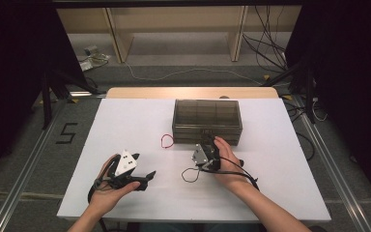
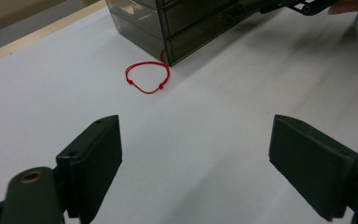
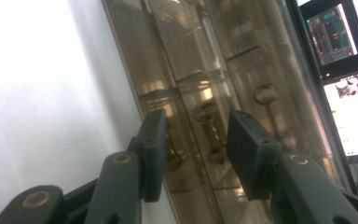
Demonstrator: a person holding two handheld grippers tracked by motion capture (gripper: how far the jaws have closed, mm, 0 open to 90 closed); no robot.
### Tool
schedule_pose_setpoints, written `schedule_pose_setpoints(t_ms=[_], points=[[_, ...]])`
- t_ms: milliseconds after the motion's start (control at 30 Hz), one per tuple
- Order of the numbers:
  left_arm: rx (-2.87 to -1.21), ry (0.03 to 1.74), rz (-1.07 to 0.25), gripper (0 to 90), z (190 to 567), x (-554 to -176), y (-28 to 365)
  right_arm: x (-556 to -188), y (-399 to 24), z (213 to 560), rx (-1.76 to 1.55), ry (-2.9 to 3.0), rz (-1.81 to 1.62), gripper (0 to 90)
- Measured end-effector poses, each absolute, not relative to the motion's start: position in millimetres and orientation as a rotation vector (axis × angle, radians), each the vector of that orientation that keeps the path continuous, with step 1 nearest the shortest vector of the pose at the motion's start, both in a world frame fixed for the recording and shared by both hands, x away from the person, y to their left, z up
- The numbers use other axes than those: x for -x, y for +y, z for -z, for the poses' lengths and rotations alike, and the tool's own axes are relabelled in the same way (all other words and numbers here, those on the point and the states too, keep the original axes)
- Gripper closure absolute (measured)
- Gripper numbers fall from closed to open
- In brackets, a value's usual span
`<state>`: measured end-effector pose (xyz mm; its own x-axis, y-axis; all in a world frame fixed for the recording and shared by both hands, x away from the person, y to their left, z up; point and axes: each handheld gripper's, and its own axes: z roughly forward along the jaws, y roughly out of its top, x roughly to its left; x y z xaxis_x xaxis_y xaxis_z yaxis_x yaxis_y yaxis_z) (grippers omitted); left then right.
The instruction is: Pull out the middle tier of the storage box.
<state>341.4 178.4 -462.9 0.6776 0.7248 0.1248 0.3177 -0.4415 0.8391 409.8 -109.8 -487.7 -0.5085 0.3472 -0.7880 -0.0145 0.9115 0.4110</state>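
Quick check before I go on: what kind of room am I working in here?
Probably a lab recording setup: a white-topped table between dark curtains, loose cables on the floor, and computer monitors behind the drawer box.

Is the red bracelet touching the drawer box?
Cannot tell. In the left gripper view the red bracelet reaches the drawer box bottom corner, with no plain gap or contact; the high view is too small.

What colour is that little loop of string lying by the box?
Red. The string loop shows best in the left gripper view.
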Motion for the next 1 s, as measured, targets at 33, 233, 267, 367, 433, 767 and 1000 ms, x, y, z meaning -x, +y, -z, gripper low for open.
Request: schedule_pose_setpoints(t_ms=[33,233,267,367,433,767,1000], points=[[-2.042,0.800,-0.607,17.1,462.6,-341.3,178.5,-410.3,-108.8,488.4,-0.225,2.051,-0.441,60.4],[-2.043,0.794,-0.608,17.2,462.6,-341.0,178.3,-412.8,-103.7,492.3,-0.171,2.011,-0.348,63.4],[-2.043,0.794,-0.608,17.1,462.6,-341.0,178.3,-413.1,-102.7,493.4,-0.160,2.004,-0.328,63.9],[-2.041,0.788,-0.610,17.2,462.4,-340.5,178.1,-412.7,-100.2,495.9,-0.153,1.990,-0.302,65.8],[-2.046,0.786,-0.611,17.1,462.5,-340.5,178.2,-412.9,-98.9,497.5,-0.126,1.968,-0.282,67.9],[-2.050,0.779,-0.615,17.1,462.3,-340.0,178.0,-411.7,-98.1,498.8,-0.096,1.947,-0.226,73.4],[-2.050,0.778,-0.613,17.1,462.4,-339.9,178.0,-411.1,-98.4,501.1,-0.055,1.912,-0.193,78.3]])
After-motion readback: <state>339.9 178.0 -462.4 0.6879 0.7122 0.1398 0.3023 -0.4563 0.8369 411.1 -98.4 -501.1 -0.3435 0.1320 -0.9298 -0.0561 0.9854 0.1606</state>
